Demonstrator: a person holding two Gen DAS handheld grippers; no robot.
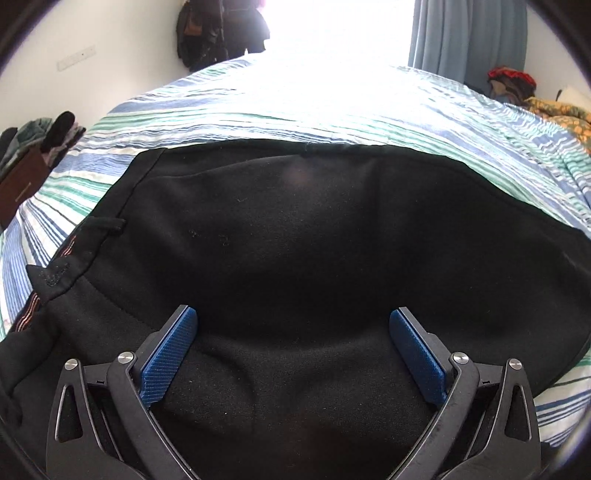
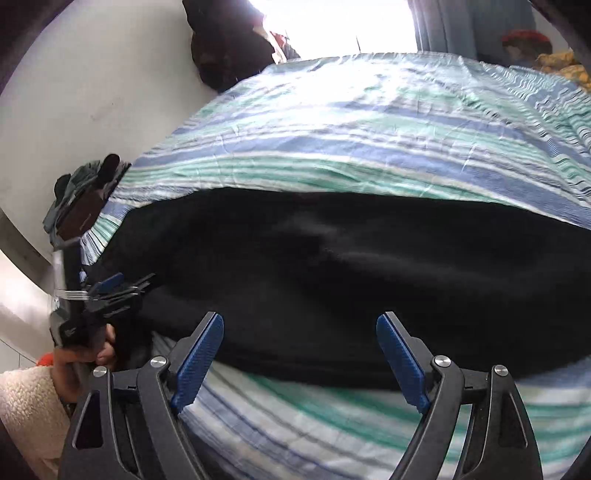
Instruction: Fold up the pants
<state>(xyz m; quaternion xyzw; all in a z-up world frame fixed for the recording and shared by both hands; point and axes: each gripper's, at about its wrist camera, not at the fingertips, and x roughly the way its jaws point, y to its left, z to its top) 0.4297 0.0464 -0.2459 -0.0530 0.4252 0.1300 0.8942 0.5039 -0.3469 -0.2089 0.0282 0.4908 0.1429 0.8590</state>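
Black pants (image 1: 295, 229) lie spread flat across a bed with a blue, green and white striped cover (image 1: 295, 107). Their waistband, with a belt loop and a striped inner band, is at the left of the left wrist view. My left gripper (image 1: 293, 325) hangs open just over the black cloth, with nothing between its blue pads (image 1: 173, 354). In the right wrist view the pants (image 2: 369, 266) run as a wide dark band. My right gripper (image 2: 300, 328) stands open above their near edge and holds nothing. The left gripper (image 2: 110, 291) shows at the far left, over the pants' end.
A hand (image 2: 74, 362) in a fleecy sleeve holds the left gripper. Dark clothes (image 1: 218, 29) hang on the far wall beside a bright window and a blue curtain (image 1: 465, 37). A brown cabinet (image 1: 22, 184) with piled clothes stands left of the bed, and a yellow patterned blanket (image 1: 561, 114) lies far right.
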